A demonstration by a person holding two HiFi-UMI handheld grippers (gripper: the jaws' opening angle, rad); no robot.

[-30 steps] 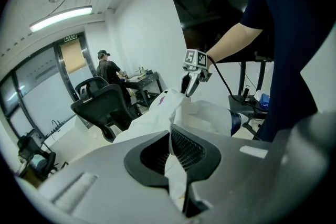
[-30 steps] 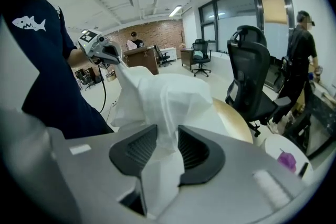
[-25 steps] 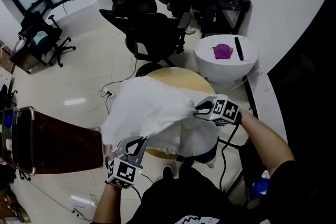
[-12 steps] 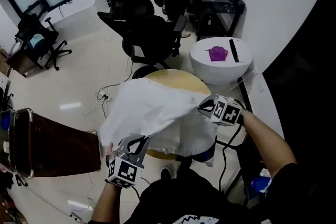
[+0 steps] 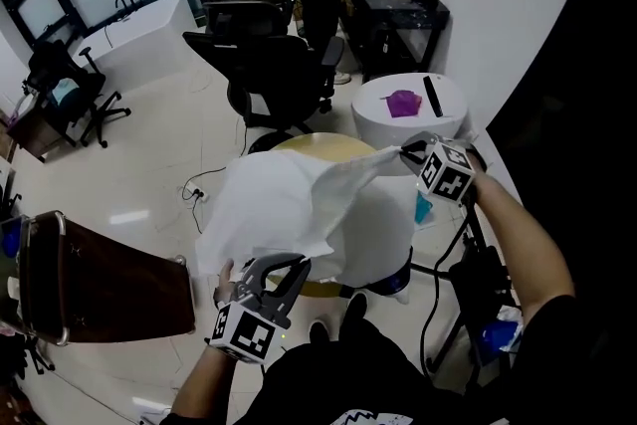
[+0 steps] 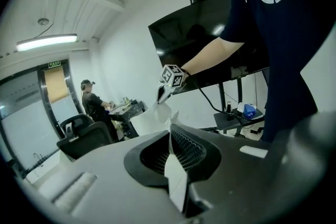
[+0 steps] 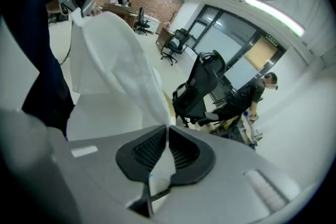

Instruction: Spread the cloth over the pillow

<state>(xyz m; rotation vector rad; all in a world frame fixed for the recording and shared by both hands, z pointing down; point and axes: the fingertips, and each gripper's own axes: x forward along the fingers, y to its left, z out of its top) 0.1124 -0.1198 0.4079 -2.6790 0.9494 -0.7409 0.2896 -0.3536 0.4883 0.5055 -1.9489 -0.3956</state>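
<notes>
Gripping the white cloth in left tongs and right tongs alike (right corner held higher), stretched over the pillow on the round counter.

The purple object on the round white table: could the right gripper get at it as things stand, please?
Probably not: the right gripper hangs close to the table, nothing between, but its jaws are shut on the cloth.

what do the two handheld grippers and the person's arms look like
Both the left gripper and the right gripper have grey bodies, black ribbed pads and a white cube printed with black square markers. The person wears a dark short-sleeved T-shirt with a white print; the forearms are bare.
</notes>
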